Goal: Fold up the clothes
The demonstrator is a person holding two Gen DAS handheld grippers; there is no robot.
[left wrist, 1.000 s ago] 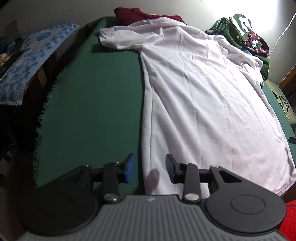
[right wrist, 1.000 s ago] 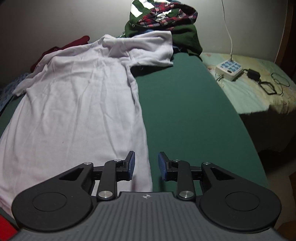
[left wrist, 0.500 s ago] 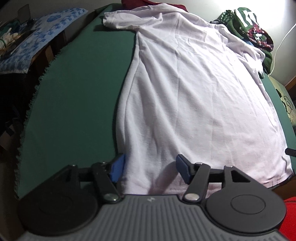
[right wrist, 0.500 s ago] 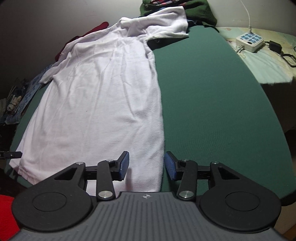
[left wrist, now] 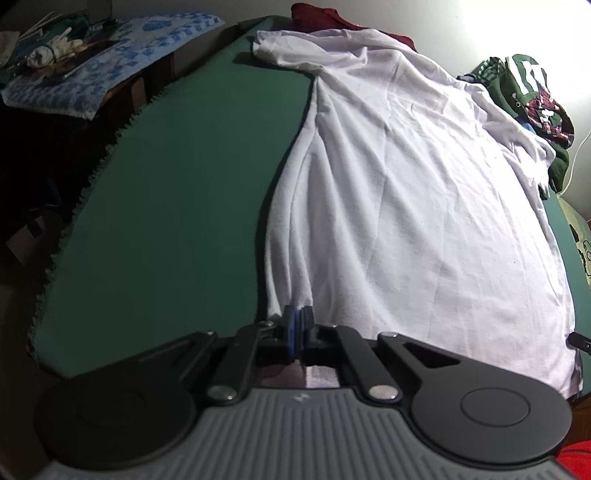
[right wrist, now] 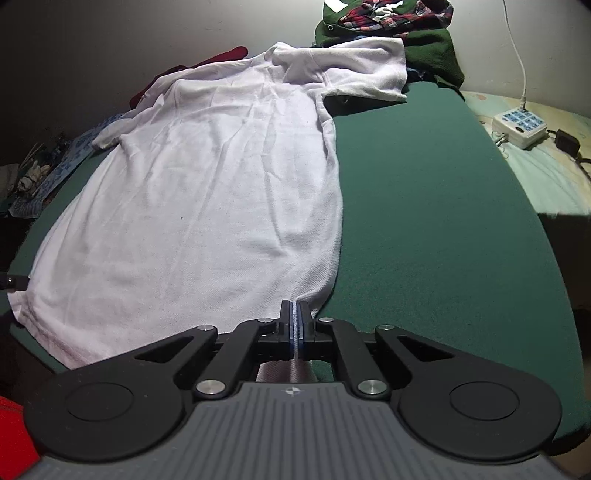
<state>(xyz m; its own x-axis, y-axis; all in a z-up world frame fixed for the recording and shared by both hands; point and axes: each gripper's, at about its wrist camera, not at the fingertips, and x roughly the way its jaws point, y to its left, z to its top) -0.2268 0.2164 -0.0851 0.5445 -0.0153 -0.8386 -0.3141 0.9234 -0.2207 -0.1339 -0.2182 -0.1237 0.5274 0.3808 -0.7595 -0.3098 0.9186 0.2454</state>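
**A:** What are the jaws doing, and what has just changed?

**B:** Both pairs have snapped shut; half a second ago each stood open astride a bottom corner of the shirt. The left gripper (left wrist: 299,321) is now pinched on the hem corner at the shirt's left edge, with cloth bunched into pleats just above the blue pads; the right gripper (right wrist: 294,320) is clamped flat on the hem corner at the right edge, a thin line of white fabric showing between its pads.

**A:** What does that mean for the folding?

**B:** My reading: both bottom corners are secured, so the grasp step is done and the hem looks ready to be lifted and carried toward the collar; nothing is folded yet.

**A:** Where is the shirt, and which way does it point?

**B:** The white shirt (right wrist: 207,206) lies spread flat on the green table cover (right wrist: 424,221); its long axis runs from 6 o'clock at the jaws to 12 o'clock; hem nearest, collar and short sleeves farthest, sleeves spreading toward 10 and 2 o'clock.

**A:** Anything beyond it?

**B:** A heap of green and plaid clothes (right wrist: 413,26) touches the far right sleeve; a dark red garment (left wrist: 325,18) lies past the collar; a power strip (right wrist: 519,127) sits off the table at 2 o'clock.
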